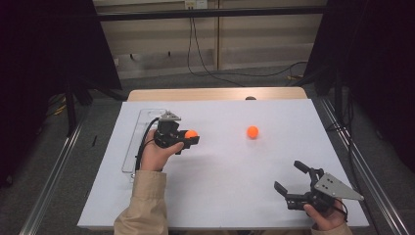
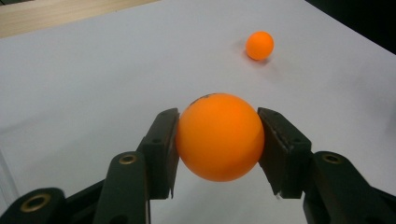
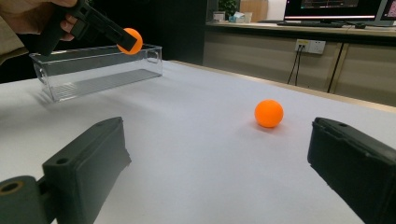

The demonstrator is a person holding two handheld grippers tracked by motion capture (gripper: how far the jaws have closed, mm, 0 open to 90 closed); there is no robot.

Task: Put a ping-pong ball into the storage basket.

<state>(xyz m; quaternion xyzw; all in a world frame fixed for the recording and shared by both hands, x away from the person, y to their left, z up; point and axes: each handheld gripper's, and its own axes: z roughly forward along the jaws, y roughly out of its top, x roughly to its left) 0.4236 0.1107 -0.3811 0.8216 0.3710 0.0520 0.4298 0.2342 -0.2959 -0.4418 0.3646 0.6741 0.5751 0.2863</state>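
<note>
My left gripper [image 1: 192,136] is shut on an orange ball [image 2: 219,136], which is pinched between its two black pads and held above the white table. In the right gripper view the same held ball [image 3: 130,40] hangs over the near rim of a clear plastic tray [image 3: 98,70]. A second orange ball [image 1: 252,131] lies loose on the table right of centre, also seen ahead of the left jaws [image 2: 259,45] and ahead of the right jaws [image 3: 269,113]. My right gripper [image 1: 289,176] rests near the front right edge, open, with nothing between its jaws.
The clear tray [image 1: 139,139] lies lengthwise along the left side of the white table top [image 1: 225,186]. A wooden edge [image 1: 215,93] runs along the far side. Cables hang down the wall behind.
</note>
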